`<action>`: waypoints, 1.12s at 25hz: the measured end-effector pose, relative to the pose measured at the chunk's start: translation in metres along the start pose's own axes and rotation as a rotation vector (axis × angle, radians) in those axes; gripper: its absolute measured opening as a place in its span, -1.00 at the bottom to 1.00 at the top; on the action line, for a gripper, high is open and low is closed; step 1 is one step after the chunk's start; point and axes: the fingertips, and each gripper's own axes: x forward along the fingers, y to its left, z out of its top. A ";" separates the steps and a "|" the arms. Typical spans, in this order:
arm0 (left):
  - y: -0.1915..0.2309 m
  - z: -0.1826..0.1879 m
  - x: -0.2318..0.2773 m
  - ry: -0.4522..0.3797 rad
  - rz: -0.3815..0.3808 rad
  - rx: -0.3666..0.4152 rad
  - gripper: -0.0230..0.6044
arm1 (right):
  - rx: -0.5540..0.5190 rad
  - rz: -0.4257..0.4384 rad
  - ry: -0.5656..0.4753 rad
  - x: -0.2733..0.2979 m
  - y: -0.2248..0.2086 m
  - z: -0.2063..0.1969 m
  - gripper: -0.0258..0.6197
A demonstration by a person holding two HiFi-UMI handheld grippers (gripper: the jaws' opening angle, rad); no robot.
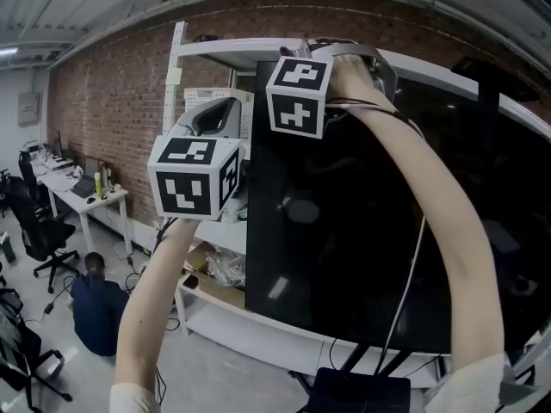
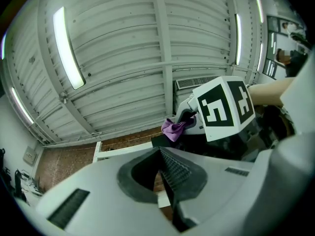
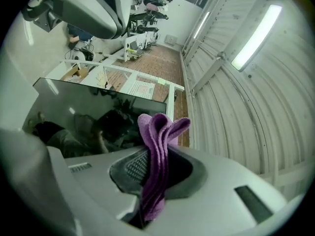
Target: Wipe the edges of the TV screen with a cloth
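The big black TV screen fills the right of the head view. My right gripper is raised at the screen's top left corner, shut on a folded purple cloth that sticks up past its jaws. In the right gripper view the dark glass lies just beyond the cloth. My left gripper hangs lower, just left of the TV's left edge, clear of the screen. Its jaws are shut with nothing between them. They point up at the ceiling, with the cloth showing above them.
A white shelf rack with boxes stands behind the TV against a brick wall. A person crouches on the floor at lower left, near office chairs and a desk. Cables hang under the TV.
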 end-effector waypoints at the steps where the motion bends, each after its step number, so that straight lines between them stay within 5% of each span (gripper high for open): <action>1: 0.008 -0.009 0.000 0.005 -0.001 -0.004 -0.88 | -0.008 -0.009 -0.002 0.005 0.000 0.011 -0.75; 9: 0.059 -0.048 0.000 -0.036 -0.009 -0.011 -0.88 | 0.046 -0.055 -0.042 0.025 -0.012 0.061 -0.75; 22: 0.091 -0.075 0.044 -0.201 -0.313 -0.145 -0.88 | -0.205 -0.127 0.181 0.027 -0.007 0.099 -0.75; 28: 0.074 -0.099 0.057 -0.247 -0.415 -0.170 -0.88 | -0.309 -0.043 0.296 0.032 0.028 0.106 -0.75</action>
